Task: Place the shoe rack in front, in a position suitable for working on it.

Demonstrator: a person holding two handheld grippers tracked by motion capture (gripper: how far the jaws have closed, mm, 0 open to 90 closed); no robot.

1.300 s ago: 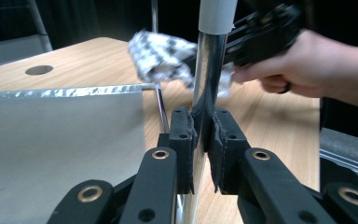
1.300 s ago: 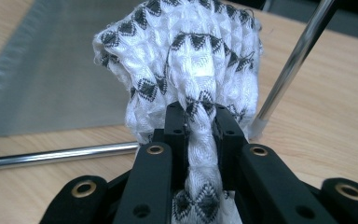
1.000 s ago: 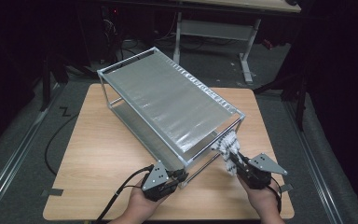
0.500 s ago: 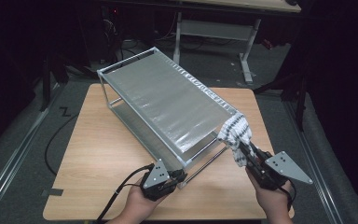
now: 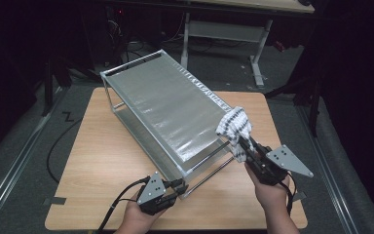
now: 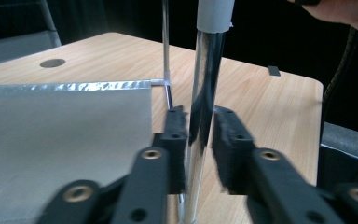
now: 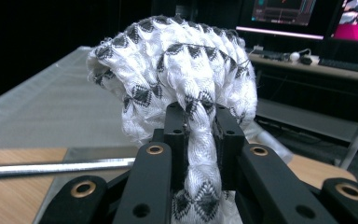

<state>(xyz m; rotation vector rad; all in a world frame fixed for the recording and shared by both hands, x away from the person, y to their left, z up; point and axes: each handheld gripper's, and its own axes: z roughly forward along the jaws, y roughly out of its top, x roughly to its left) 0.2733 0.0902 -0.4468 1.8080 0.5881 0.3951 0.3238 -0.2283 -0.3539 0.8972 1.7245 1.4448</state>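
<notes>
on the wooden table stands a two-tier metal rack with mesh shelves, set at a slant and reaching almost from the far edge to the near one. it looks rigid and fairly light for its bulk, so it could skid or tip if a corner is pushed; its smooth chrome corner post is probably slippery, best taken low down near the table. the left gripper stands at that near post, its jaws having just been easing apart; the post sits between the pads, and i cannot tell whether they press on it. smaller and softer is the patterned cloth, a white weave with dark diamonds, bunched at the rack's near right corner above the top shelf. it seems light, limp and grippy. the right gripper pinches a twisted fold of it tightly, a sound hold, though loose folds may snag on the frame.
</notes>
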